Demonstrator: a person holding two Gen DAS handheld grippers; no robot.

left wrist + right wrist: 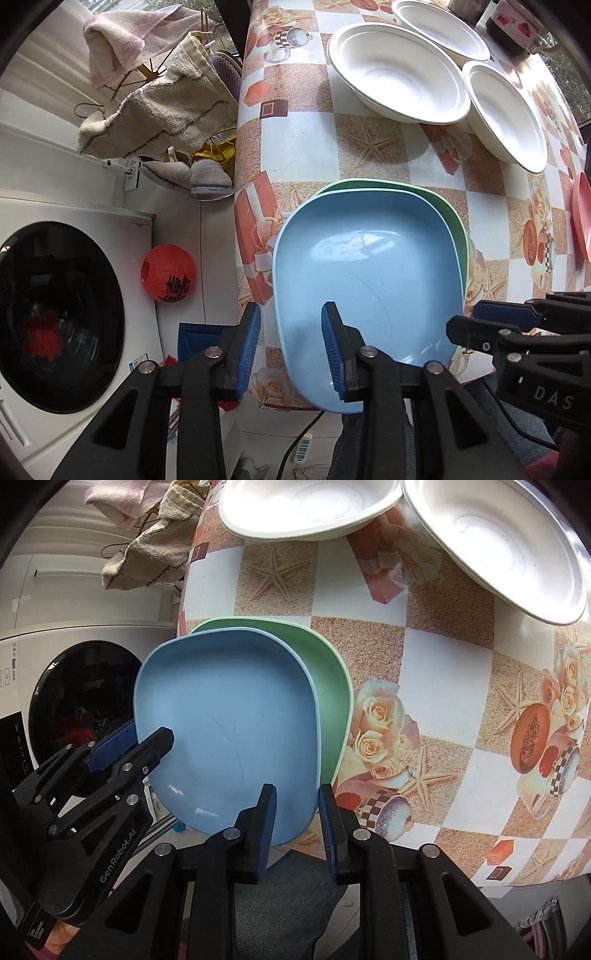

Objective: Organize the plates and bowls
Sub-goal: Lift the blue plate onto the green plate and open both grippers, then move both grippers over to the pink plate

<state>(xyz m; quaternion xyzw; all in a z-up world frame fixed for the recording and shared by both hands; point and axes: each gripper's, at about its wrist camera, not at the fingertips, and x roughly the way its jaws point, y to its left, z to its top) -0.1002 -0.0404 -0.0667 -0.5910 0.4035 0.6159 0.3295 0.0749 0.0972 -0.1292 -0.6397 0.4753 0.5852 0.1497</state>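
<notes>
A light blue plate [369,269] lies on a green plate [448,210] at the table's near edge, overhanging it. My left gripper [291,347] is open and straddles the blue plate's left rim, one finger inside, one outside. My right gripper [297,823] is open and straddles the blue plate's [229,723] near right rim beside the green plate [328,686]. It also shows in the left wrist view [480,321]. Three white bowls [397,70] [504,110] [439,26] stand further back.
The table [306,129] has a patterned cloth. A red plate's edge [581,214] shows at the right. A dark jar [511,26] stands at the back. A washing machine [62,314], a red lantern [168,273] and towels on a rack [155,107] are to the left.
</notes>
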